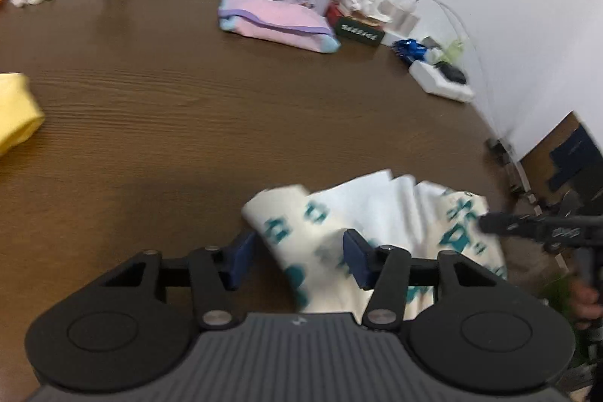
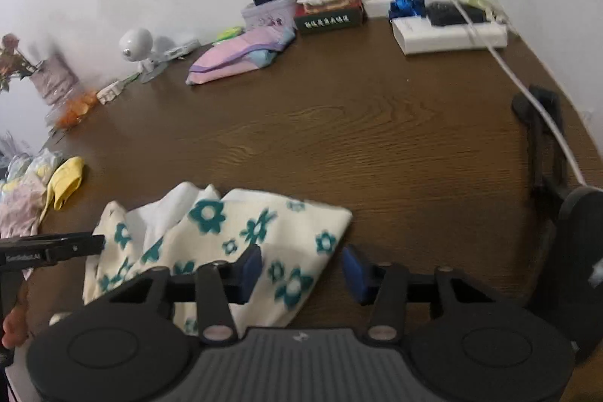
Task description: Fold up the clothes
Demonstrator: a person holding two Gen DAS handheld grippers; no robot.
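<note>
Now both jaws apart over the floral cloth (image 2: 241,232) on the wooden table (image 2: 339,138), left gripper (image 1: 299,260), right gripper (image 2: 301,270).

Even, soft indoor light is seen, without glare. Motion blur smears the floral garment (image 1: 339,213). Straight lines are bent and corners darkened by fisheye distortion.
</note>
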